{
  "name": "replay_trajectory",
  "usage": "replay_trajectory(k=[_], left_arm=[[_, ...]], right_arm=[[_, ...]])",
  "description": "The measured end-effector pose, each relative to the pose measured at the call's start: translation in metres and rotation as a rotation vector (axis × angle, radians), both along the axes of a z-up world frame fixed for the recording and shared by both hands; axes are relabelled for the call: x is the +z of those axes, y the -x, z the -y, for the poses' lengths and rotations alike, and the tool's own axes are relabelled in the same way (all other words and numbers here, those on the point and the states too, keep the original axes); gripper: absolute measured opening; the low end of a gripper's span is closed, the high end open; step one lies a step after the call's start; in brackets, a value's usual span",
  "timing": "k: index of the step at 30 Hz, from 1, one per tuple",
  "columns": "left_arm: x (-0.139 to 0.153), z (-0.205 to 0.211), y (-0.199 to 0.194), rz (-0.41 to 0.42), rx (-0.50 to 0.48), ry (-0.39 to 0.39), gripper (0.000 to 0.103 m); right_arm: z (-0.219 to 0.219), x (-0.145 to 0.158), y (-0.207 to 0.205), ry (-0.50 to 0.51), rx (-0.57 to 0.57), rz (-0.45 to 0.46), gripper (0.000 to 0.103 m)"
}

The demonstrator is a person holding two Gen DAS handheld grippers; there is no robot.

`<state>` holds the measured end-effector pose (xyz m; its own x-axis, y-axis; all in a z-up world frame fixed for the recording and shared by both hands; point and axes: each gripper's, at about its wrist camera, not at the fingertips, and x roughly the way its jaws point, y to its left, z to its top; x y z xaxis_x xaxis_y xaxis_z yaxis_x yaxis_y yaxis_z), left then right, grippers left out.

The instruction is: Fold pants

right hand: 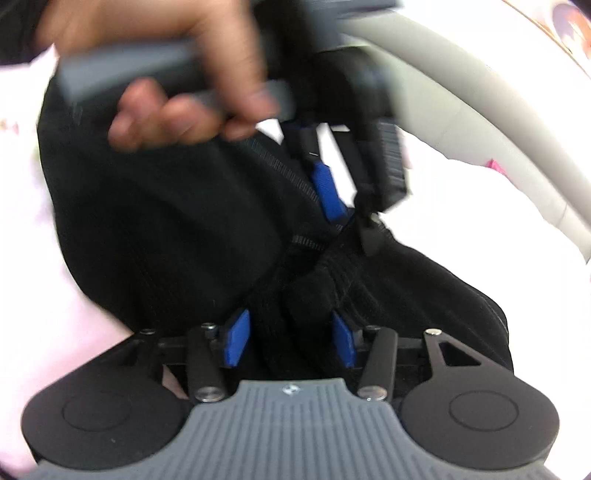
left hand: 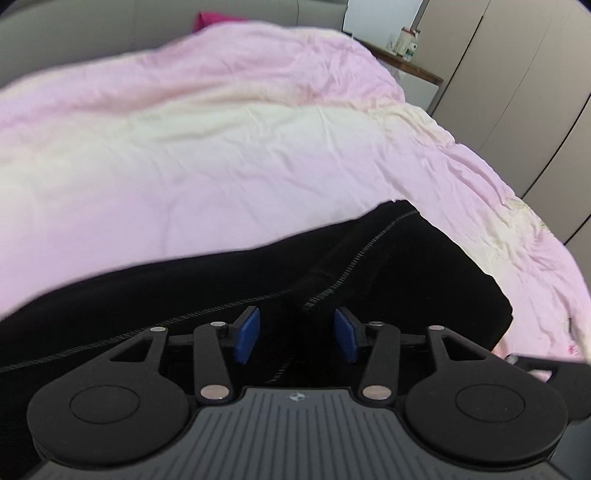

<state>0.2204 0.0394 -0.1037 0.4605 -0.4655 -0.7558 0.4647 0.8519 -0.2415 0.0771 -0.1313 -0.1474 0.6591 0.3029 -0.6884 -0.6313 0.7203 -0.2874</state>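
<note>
Black pants [left hand: 221, 280] with pale stitched seams lie on a pink and cream bedspread [left hand: 221, 147]. My left gripper [left hand: 297, 338] hovers just over the pants, its blue pads [left hand: 246, 338] apart with only flat cloth beneath them. In the right wrist view my right gripper [right hand: 290, 341] has a bunched fold of the black pants [right hand: 166, 229] between its blue pads [right hand: 236, 343]. The left gripper and the hand holding it [right hand: 192, 74] show blurred at the top of that view, one blue pad [right hand: 327, 192] against the pants.
A grey padded headboard [left hand: 92, 33] runs along the far side of the bed. A wooden nightstand [left hand: 410, 64] with small items stands at the back right, beside tall beige wardrobe doors [left hand: 517, 92]. A grey bed frame edge [right hand: 480, 122] curves at the right.
</note>
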Motion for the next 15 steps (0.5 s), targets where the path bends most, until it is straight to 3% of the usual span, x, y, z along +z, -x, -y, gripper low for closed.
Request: replay_trajectory(k=[3,7,9,12,15], left_arm=[[0.005,-0.022,0.011,0.018,0.029,-0.027,0.058],[0.005,-0.064,0.036,0.007,0.08,-0.054,0.058],[0.007,-0.077,0.05,0.001,0.094,-0.068,0.058],[0.013,-0.086,0.07,0.007,0.086,-0.096,0.058],[0.017,-0.096,0.087,0.031,0.057,-0.172,0.066]], right_arm=[[0.019,0.023,-0.004,-0.203,-0.035,-0.055,0.047],[0.035,0.027,-0.019,-0.326,-0.159,-0.038,0.048],[0.035,0.011,-0.036,-0.346,-0.238,-0.08,0.048],[0.017,-0.041,-0.062,-0.267,-0.287,-0.239,0.054],[0.005,-0.042,-0.06,-0.272,-0.291,-0.233,0.053]])
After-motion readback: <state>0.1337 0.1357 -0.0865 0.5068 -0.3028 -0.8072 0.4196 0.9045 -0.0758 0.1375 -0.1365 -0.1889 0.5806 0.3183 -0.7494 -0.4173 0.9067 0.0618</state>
